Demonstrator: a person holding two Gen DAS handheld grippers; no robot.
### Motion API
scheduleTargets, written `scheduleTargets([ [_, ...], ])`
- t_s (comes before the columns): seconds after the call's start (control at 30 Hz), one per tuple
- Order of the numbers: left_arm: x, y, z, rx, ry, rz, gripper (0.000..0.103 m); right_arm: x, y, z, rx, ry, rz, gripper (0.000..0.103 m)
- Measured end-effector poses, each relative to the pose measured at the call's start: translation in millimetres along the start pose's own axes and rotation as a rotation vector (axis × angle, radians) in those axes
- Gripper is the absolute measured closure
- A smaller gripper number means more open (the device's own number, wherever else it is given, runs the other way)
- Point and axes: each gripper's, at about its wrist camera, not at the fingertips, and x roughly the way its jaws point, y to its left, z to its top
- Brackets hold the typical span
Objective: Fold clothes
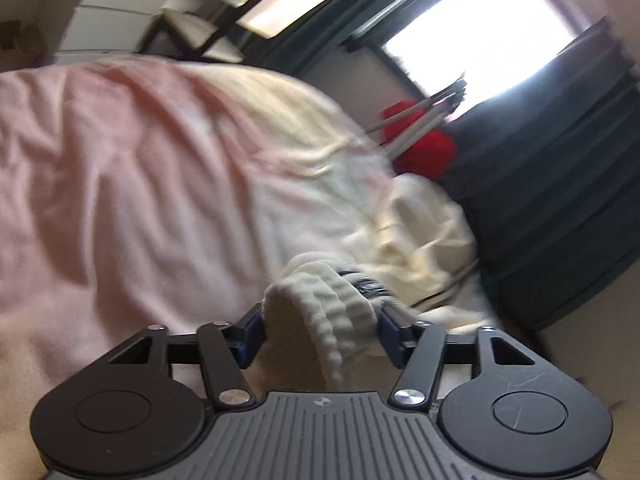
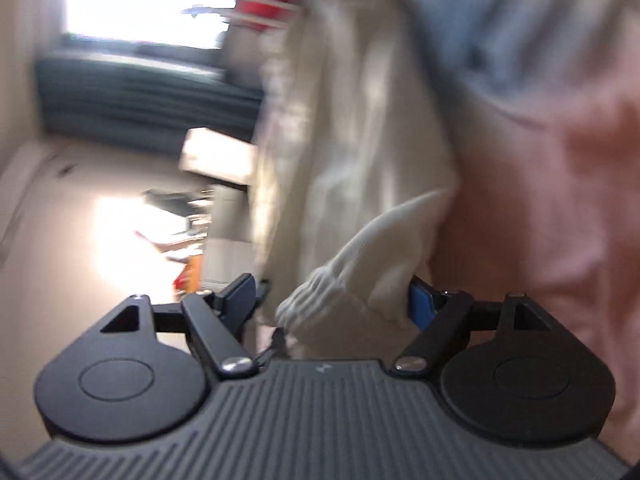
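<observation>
Cream sweater [image 1: 420, 216] on pink bedsheet [image 1: 120, 160]. My left gripper [image 1: 318, 330]: jaws pinching ribbed cuff [image 1: 340, 312]. My right gripper [image 2: 332, 304]: jaws spread, ribbed hem [image 2: 320, 284] lying loose between.

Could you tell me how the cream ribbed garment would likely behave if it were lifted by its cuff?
The cream garment would probably hang limp: it lies crumpled on the pink sheet. Its ribbed cuff, bunched between the left gripper fingers, looks stretchy and unlikely to slip.

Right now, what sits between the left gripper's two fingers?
In the left wrist view, the ribbed cuff of the cream garment fills the gap of the left gripper, bunched between both fingers.
</observation>
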Motion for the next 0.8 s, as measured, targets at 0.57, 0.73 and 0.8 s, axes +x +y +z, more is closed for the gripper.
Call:
scheduleTargets([
  [0.57, 27.1, 18.6, -4.9, 0.009, 0.026, 0.099, 0.03, 39.7, -12.5, -2.4, -0.009, 0.096, -0.24, 0.029],
  [0.73, 33.7, 14.5, -5.7, 0.051, 0.025, 0.145, 0.042, 42.7, 9.5, -6.5, -0.146, 0.058, -0.24, 0.062],
  [0.8, 36.1, 12.2, -1.2, 0.057, 0.022, 0.163, 0.06, 37.1, 14.7, -7.0, -0.178, 0.052, -0.234, 0.064],
])
